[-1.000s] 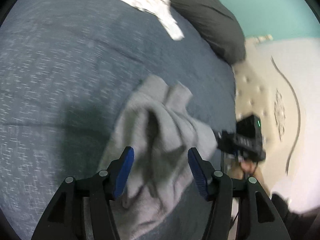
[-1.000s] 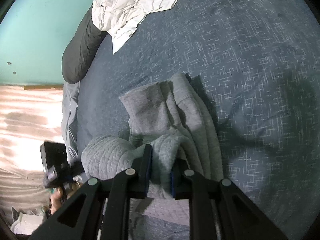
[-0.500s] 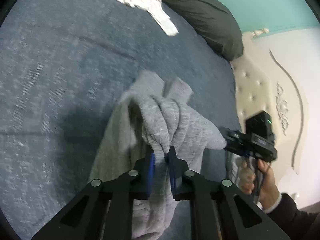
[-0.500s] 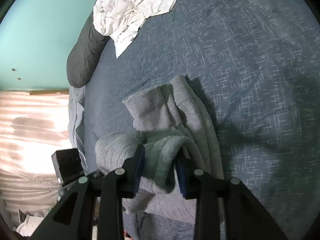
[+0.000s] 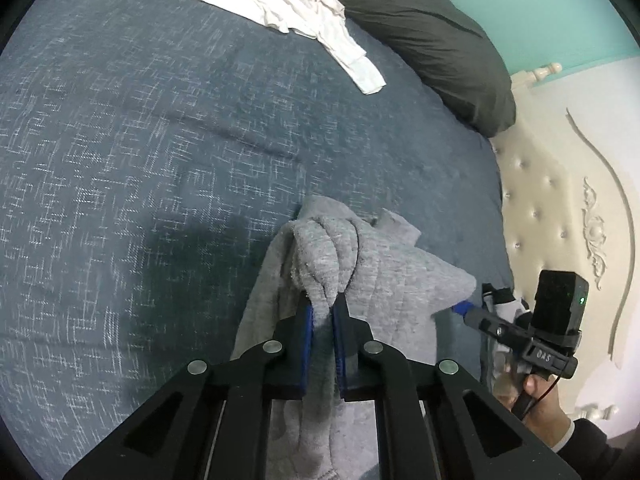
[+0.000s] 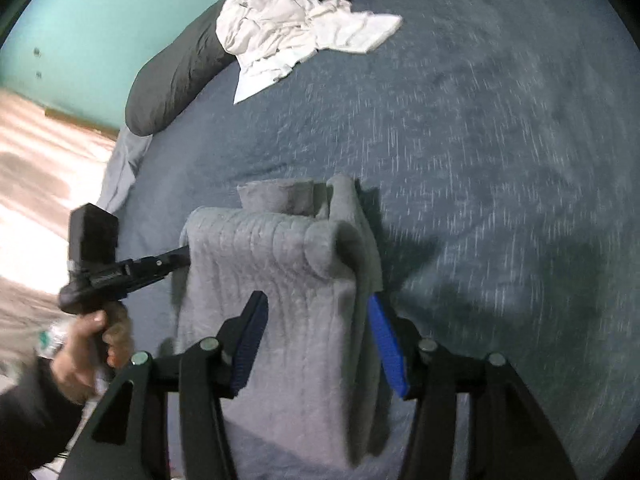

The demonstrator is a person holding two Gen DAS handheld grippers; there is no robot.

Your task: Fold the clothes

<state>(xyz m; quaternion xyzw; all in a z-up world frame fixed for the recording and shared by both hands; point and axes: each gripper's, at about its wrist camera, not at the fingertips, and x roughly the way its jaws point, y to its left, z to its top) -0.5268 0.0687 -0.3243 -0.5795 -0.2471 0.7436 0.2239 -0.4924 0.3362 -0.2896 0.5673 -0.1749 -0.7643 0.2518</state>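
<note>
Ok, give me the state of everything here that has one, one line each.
left gripper: shut on a bunched fold of the grey garment.
right gripper: jaws opening, garment between them, pads not pressing it.
grey garment: partly folded, draped and bunched on the bedspread.
white garment: crumpled, unfolded, partly lying on the pillow.
dark pillow: lying flat at the bedspread's edge.
</note>
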